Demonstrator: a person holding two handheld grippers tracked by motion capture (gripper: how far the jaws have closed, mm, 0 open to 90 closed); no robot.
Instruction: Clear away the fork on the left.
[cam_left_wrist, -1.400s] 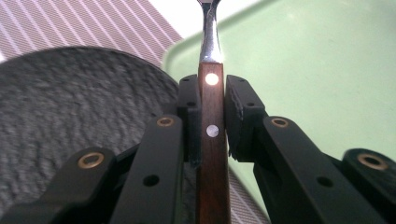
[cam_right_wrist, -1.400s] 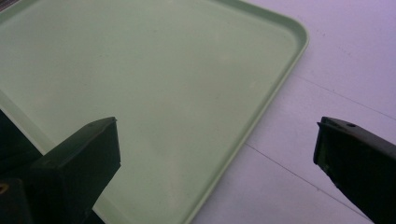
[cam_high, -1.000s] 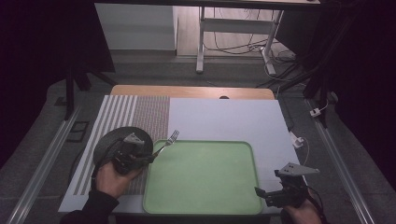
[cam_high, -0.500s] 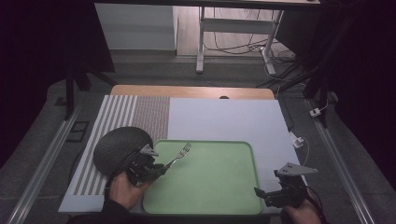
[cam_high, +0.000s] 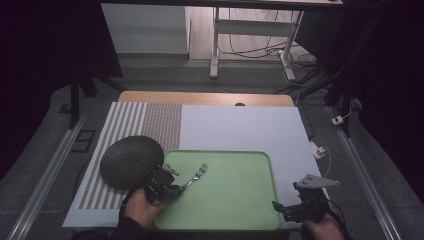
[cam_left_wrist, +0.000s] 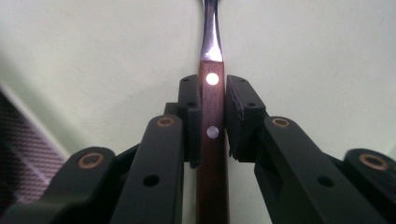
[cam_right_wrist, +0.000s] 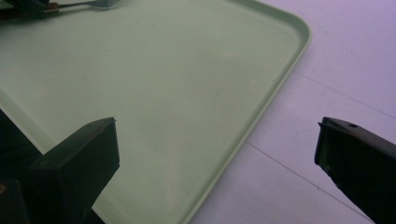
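A fork (cam_high: 195, 176) with a dark wooden handle (cam_left_wrist: 212, 140) and steel tines lies low over the left part of the green tray (cam_high: 235, 200). My left gripper (cam_high: 167, 186) is shut on that handle, its pads (cam_left_wrist: 191, 116) pressing it from both sides over the tray's left edge. The fork's steel neck (cam_left_wrist: 211, 32) runs up out of the left gripper view. My right gripper (cam_high: 280, 209) rests at the tray's near right corner, jaws open wide with nothing between them. The tray rim (cam_right_wrist: 261, 116) passes between them, and the fork (cam_right_wrist: 95, 3) shows far off.
A round dark placemat (cam_high: 131, 161) lies left of the tray on a striped cloth (cam_high: 125, 125). A pale mat (cam_high: 240, 127) covers the table (cam_high: 205, 97) behind and right of the tray. A white plug and cable (cam_high: 320, 151) sit at the right edge.
My left gripper carried the fork rightward and down, from above the dark placemat to low over the tray's left part. The right gripper has stayed put.
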